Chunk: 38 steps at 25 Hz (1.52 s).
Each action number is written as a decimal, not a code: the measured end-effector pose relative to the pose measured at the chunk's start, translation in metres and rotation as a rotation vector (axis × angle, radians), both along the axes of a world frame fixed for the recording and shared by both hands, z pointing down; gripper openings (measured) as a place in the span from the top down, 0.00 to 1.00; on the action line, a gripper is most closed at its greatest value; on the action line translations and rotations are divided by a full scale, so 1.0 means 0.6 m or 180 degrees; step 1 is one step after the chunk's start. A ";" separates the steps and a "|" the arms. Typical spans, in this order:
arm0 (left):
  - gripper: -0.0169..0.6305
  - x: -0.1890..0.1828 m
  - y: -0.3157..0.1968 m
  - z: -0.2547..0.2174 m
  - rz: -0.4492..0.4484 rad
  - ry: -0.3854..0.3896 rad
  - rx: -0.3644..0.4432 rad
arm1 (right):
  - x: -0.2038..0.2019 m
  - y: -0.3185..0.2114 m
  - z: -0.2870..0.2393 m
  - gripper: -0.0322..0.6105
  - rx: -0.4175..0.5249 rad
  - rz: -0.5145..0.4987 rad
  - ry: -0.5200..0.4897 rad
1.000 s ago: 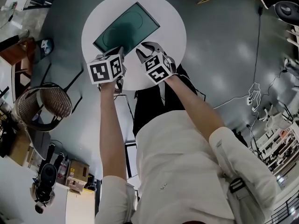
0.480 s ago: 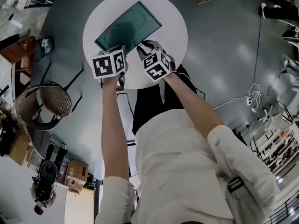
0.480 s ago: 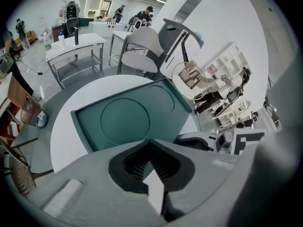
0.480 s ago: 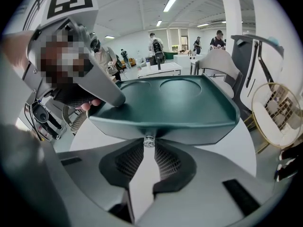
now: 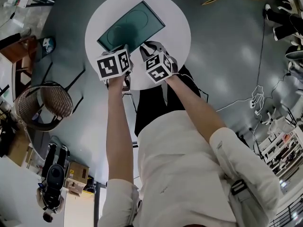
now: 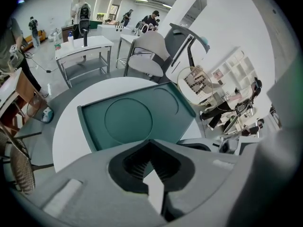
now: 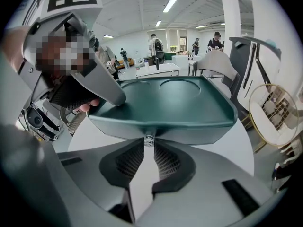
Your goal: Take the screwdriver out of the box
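Note:
A dark green box [image 5: 130, 25] lies with its lid down on the round white table [image 5: 175, 37]; no screwdriver shows. My left gripper [image 5: 124, 48] is shut with nothing in it, and its tip rests on the lid's near left corner [image 7: 111, 96]. In the left gripper view the box [image 6: 132, 119] lies just beyond the shut left gripper [image 6: 150, 143]. My right gripper [image 7: 149, 143] is at the box's front wall [image 7: 189, 126]. Its jaws are closing on a small silvery knob [image 7: 149, 139] there, and the pads touch it.
A wicker chair [image 5: 45, 105] stands left of the table, with cardboard boxes and gear [image 5: 78, 174] on the floor nearer me. Cables [image 5: 258, 96] trail over the floor at the right. Work tables [image 6: 85, 46], a chair [image 6: 151, 51] and people stand beyond.
Both grippers stay at the box's near edge. The head view has drifted a little, so table and hands sit slightly higher and to the right.

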State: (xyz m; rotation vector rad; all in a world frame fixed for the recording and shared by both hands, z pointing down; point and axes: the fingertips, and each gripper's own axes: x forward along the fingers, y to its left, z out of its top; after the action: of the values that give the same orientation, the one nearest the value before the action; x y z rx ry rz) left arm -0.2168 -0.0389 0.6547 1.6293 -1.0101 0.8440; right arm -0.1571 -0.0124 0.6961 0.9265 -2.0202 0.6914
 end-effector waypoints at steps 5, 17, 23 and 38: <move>0.96 0.009 0.002 -0.003 -0.0062 -0.0011 0.0023 | 0.009 0.005 -0.003 0.84 0.0013 0.0004 -0.0029; 0.96 0.071 -0.021 -0.018 0.0433 0.0288 0.0089 | 0.004 0.006 0.001 0.84 -0.0057 -0.0001 -0.0076; 0.96 0.101 -0.023 -0.003 0.0431 0.0593 -0.0183 | 0.013 0.014 0.001 0.84 -0.0094 -0.0004 -0.0130; 0.96 0.097 -0.033 -0.002 0.0113 0.0770 -0.0196 | 0.026 0.049 -0.002 0.84 -0.0112 0.0051 -0.0121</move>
State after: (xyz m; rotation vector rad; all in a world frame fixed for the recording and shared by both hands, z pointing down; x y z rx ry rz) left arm -0.1586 -0.0588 0.6535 1.6550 -0.7809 0.6752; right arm -0.1415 0.0171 0.6948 0.9161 -2.0296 0.7563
